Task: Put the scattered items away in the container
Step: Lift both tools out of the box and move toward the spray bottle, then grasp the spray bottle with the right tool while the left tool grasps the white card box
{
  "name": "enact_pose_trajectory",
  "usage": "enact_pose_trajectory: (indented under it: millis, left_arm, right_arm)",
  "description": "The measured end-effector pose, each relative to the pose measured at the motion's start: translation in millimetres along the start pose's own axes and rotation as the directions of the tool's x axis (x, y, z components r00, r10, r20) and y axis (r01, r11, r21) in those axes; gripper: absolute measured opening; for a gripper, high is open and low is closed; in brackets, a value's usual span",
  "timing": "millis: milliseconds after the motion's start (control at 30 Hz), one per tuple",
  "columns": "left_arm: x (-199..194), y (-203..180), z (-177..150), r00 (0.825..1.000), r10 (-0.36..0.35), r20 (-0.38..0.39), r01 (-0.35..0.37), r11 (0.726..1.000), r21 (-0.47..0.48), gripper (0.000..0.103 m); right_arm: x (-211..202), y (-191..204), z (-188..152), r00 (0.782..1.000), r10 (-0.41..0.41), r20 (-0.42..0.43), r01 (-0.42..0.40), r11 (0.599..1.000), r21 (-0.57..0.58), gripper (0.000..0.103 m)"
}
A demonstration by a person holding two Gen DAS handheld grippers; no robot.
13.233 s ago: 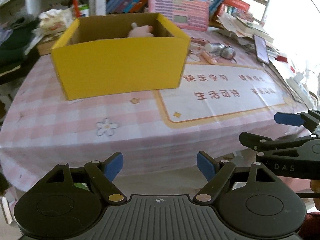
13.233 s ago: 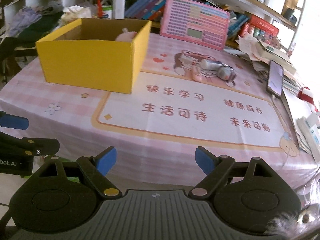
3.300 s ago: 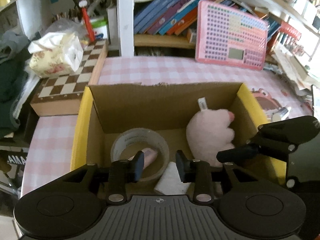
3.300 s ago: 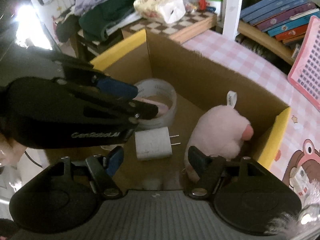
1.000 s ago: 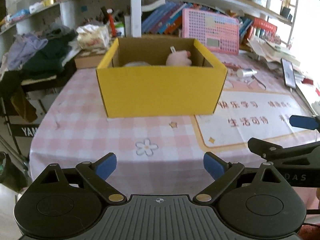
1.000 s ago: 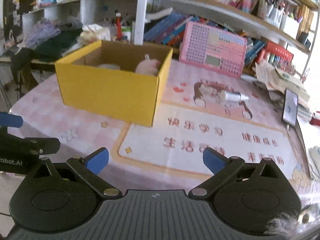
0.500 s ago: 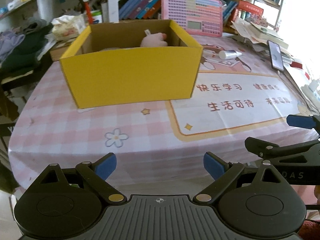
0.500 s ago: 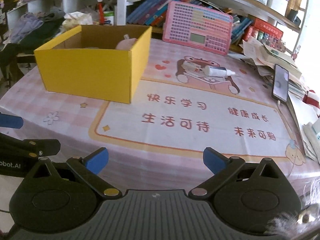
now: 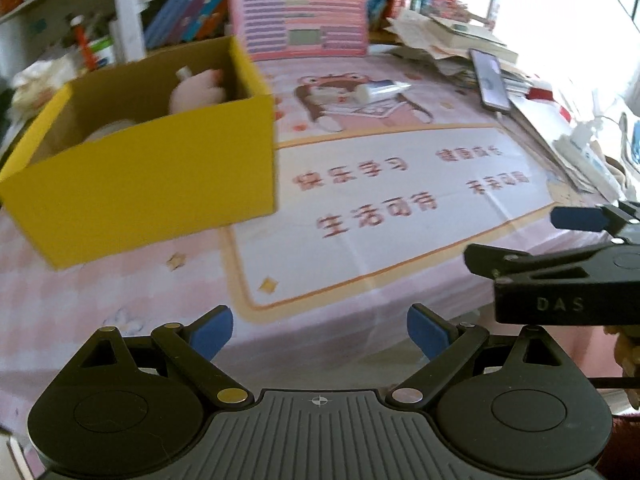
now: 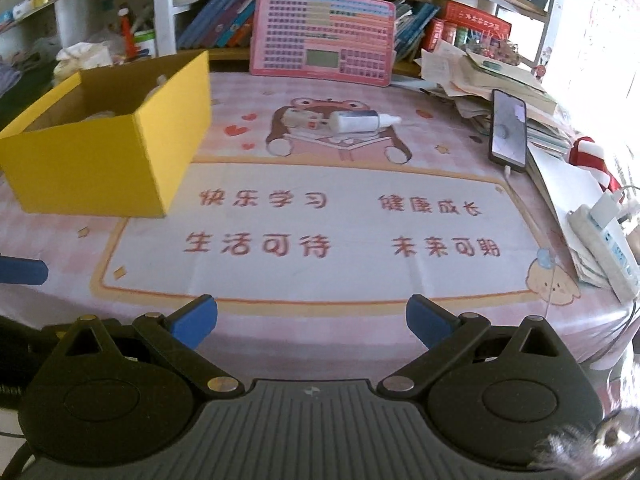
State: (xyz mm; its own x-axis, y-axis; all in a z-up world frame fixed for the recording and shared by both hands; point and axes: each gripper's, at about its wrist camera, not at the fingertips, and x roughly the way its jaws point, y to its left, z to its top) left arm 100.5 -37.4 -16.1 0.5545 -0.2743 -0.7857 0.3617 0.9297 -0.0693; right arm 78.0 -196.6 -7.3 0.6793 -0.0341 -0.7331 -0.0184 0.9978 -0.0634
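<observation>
A yellow cardboard box [image 9: 160, 176] [image 10: 108, 148] stands on the left of the table, with a pink plush toy [image 9: 196, 94] and a pale tape roll [image 9: 108, 130] inside. A white tube-like bottle [image 10: 362, 121] [image 9: 380, 90] lies on the cartoon bear print at the back. My left gripper [image 9: 319, 330] is open with nothing between its fingers, near the table's front edge. My right gripper [image 10: 312, 318] is open too, also at the front edge; its side shows in the left wrist view [image 9: 576, 236].
A pink mat with red characters [image 10: 320, 224] covers the table. A pink keyboard toy [image 10: 322, 38] leans at the back before bookshelves. A phone [image 10: 508, 134], stacked papers [image 10: 492, 80] and a power strip [image 10: 604, 248] line the right edge.
Both grippers have swung right and closer to the table; the box now sits further left in both views, and the white bottle is nearer the middle. Both stay open.
</observation>
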Motion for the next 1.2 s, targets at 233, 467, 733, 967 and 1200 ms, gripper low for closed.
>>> enact_pose_trajectory:
  millis: [233, 467, 733, 967, 1200]
  left_arm:
    - [21, -16, 24, 1.0, -0.017, 0.01, 0.017, 1.0, -0.013, 0.096]
    - [53, -38, 52, 0.999, -0.05, 0.008, 0.05, 0.999, 0.001, 0.096]
    - [83, -56, 89, 0.999, -0.042, 0.031, 0.041, 0.999, 0.017, 0.096]
    - [103, -57, 122, 0.999, 0.026, 0.029, -0.026, 1.0, 0.006, 0.096]
    - [120, -52, 154, 0.988, 0.139, 0.059, -0.14, 0.99, 0.004, 0.096]
  right_arm:
    - [20, -26, 16, 1.0, -0.003, -0.013, 0.002, 1.0, -0.013, 0.102]
    - [47, -62, 33, 0.999, -0.021, -0.035, 0.02, 1.0, -0.005, 0.102]
    - [80, -100, 59, 0.999, -0.001, -0.036, 0.001, 1.0, 0.01, 0.102]
    - [110, -118, 88, 0.997, 0.071, -0.029, -0.071, 0.997, 0.013, 0.102]
    - [143, -126, 122, 0.99, 0.141, 0.0, -0.141, 0.99, 0.024, 0.102]
